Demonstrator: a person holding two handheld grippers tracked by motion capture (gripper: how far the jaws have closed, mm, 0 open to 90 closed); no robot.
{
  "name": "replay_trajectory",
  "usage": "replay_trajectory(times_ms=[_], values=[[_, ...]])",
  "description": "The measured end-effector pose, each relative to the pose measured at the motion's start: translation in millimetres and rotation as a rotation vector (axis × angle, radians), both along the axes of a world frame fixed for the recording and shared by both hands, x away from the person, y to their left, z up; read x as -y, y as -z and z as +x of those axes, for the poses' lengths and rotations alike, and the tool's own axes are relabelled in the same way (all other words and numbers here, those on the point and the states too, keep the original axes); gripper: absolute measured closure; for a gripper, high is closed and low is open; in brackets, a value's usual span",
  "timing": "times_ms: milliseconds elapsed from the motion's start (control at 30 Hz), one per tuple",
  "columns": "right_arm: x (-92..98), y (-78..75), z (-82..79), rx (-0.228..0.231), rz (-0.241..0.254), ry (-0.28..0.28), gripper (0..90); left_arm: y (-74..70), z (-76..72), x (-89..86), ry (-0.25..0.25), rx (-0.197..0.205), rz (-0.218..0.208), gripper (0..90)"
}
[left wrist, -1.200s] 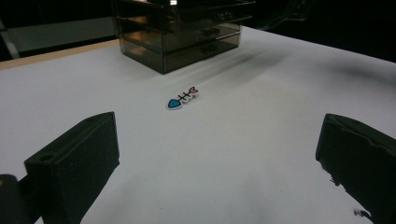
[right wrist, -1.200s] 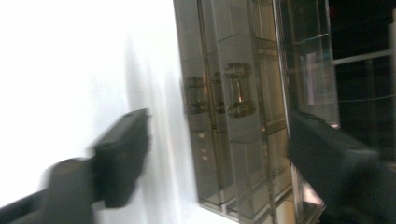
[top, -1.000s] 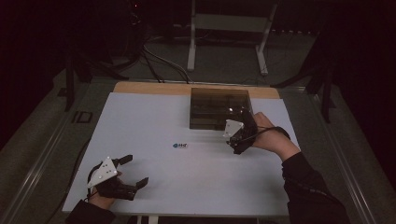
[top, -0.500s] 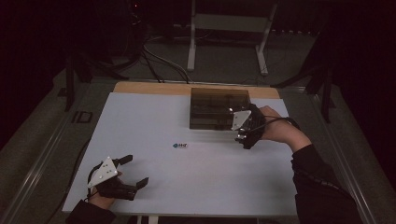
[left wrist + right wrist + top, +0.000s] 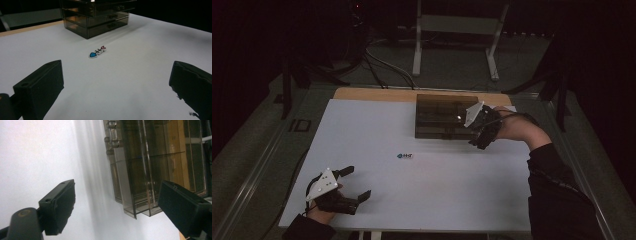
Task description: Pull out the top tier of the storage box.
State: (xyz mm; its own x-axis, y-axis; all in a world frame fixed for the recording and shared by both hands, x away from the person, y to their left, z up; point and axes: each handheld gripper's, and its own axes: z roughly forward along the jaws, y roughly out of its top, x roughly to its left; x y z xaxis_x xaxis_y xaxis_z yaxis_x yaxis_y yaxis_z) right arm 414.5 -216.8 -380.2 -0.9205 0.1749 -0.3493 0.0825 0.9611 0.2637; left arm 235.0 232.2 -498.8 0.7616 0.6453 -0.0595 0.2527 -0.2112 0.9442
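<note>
Wide-open jaws of the right gripper (image 5: 479, 131) hold nothing, just beside the right end of the drawer box (image 5: 443, 116), upper middle of the frame.

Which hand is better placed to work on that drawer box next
Right. The right gripper sits with open jaws at the drawer box's right front corner, nothing held. The left gripper rests open at the table's near left corner, far from the box.

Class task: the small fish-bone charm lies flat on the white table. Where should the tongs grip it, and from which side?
Grip the fish-bone charm across its narrow middle, coming straight down from above. It lies flat and long on the table, so its thin sides give the only opposing faces.
</note>
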Motion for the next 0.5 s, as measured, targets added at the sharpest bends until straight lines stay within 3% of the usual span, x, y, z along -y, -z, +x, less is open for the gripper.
replay_trajectory(times_ms=[67,167,300,400,500], values=[[-1.1,-1.4,3.1,-0.021,-0.008,0.0,19.4,0.0,0.1,0.0,0.0,0.0,0.001,0.8],[-4.3,-0.3,6.2,-0.032,-0.028,-0.011,36.3,-0.1,-0.1,-0.3,0.001,0.0,0.0,0.8],[-13.0,5.5,9.1,0.016,-0.068,-0.054,47.3,-0.1,0.0,-0.5,0.003,0.0,-0.003,0.8],[-15.1,8.8,13.0,0.051,-0.061,-0.106,54.2,0.0,0.0,-0.2,0.005,-0.002,-0.003,0.8],[-16.8,12.1,20.9,0.026,-0.085,-0.141,61.8,-0.2,-0.3,-0.3,0.006,-0.001,-0.003,0.8]])
